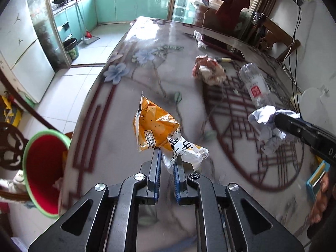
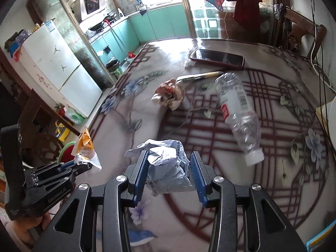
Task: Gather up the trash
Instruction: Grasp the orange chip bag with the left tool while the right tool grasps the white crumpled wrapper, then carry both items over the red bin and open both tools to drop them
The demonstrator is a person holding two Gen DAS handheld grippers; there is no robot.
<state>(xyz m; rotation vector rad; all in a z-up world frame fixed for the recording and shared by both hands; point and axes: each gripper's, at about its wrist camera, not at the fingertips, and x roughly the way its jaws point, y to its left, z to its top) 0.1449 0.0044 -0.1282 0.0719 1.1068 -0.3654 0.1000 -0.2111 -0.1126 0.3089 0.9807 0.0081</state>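
Red bin (image 1: 45, 174) — only left view shows inside.

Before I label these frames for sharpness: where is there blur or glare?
Left wrist view: tabletop smeared by motion blur, orange snack bag in the left hand-held gripper sharp, window glare at the far edge. Right wrist view: tabletop streaked too, crumpled paper crisp, glare near the phone.

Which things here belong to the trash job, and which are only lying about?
Job: orange snack bag in left claw; crumpled white paper in right claw; crumpled wrapper; plastic bottle; red bin.
Lying about: phone; knife.
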